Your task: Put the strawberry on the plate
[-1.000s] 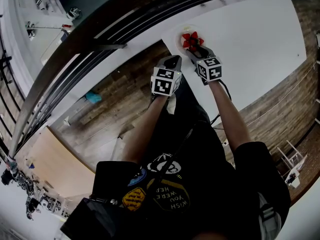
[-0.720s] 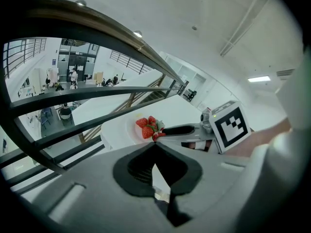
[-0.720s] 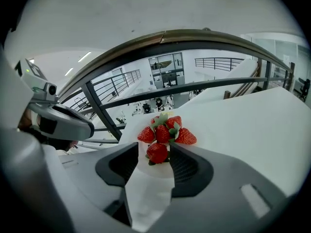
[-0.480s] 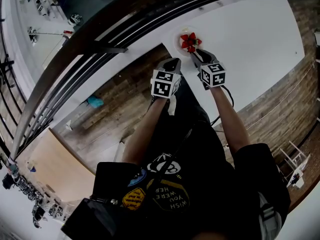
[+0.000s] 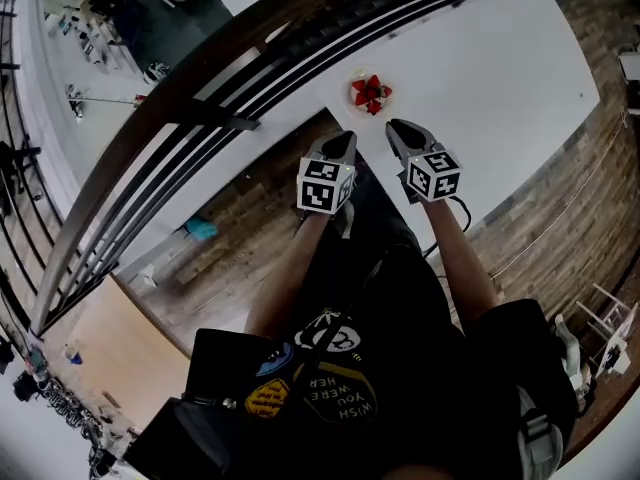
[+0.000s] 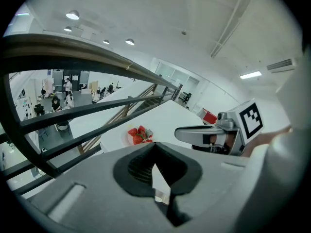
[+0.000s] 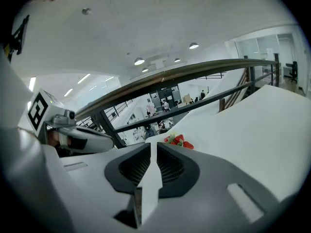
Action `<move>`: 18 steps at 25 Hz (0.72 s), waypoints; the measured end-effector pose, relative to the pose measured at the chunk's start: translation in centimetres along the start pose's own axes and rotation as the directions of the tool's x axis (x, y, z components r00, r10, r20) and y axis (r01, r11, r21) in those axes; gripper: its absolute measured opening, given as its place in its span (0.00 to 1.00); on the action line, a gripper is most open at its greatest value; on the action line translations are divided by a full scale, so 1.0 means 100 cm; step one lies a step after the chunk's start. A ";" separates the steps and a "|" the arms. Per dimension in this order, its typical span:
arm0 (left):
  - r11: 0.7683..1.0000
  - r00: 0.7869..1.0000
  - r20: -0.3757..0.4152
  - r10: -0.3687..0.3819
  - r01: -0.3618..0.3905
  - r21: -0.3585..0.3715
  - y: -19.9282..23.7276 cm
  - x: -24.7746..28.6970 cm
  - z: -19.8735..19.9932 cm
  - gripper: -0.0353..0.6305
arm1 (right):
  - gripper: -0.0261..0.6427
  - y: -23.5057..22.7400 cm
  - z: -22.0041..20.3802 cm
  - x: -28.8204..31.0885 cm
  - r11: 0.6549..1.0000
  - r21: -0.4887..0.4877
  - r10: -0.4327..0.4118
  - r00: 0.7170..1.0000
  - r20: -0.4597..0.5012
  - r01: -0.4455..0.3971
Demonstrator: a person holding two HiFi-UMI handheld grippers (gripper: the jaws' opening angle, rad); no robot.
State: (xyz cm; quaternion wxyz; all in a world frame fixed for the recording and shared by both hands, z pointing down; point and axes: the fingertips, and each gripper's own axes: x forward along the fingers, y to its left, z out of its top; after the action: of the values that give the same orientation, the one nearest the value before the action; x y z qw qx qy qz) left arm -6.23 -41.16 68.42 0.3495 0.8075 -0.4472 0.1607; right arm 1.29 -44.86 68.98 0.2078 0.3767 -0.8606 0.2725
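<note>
I am looking down at the strawberry (image 5: 371,94), and it is lying on the plate (image 5: 353,92), part of a small red cluster with a bit of green leaf; I cannot tell one berry from another at this size. The plate is sitting on the white tabletop (image 5: 480,58), close to its edge.

Both tongs are hanging on my side of the plate, clear of it and touching nothing. The left tongs (image 5: 342,138) are clenched, tips meeting, with nothing gripped. The right tongs (image 5: 396,126) are released from the fruit: their jaws have just been closing, and only a thin slit is showing between them, with bare tabletop visible through it and nothing caught inside. In both gripper views the plate is showing beyond the tips, well apart from them.

I am judging the placing as done: the fruit is resting on the plate and neither tool is carrying anything. What is left, as I read it, is only moving both tools away.
</note>
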 end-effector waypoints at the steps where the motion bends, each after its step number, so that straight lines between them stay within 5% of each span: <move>1: 1.000 1.000 0.006 -0.010 0.010 0.007 -0.009 -0.006 0.002 0.05 | 0.10 0.005 0.004 -0.012 1.000 0.024 0.007 1.000 0.020 -0.008; 10: 0.989 0.992 0.080 -0.099 0.089 0.115 -0.072 -0.053 0.034 0.05 | 0.05 0.042 0.041 -0.103 0.991 0.133 0.007 0.987 0.158 -0.029; 18: 0.981 0.988 0.095 -0.125 0.109 0.158 -0.110 -0.084 0.045 0.05 | 0.04 0.068 0.061 -0.165 0.991 0.122 0.024 0.968 0.251 -0.056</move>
State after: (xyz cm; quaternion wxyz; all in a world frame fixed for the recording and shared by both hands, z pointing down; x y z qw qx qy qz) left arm -1.87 -35.30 55.76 0.2717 0.8641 -0.4030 0.1309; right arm 5.60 -35.98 52.95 0.0680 0.4029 -0.8680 0.2821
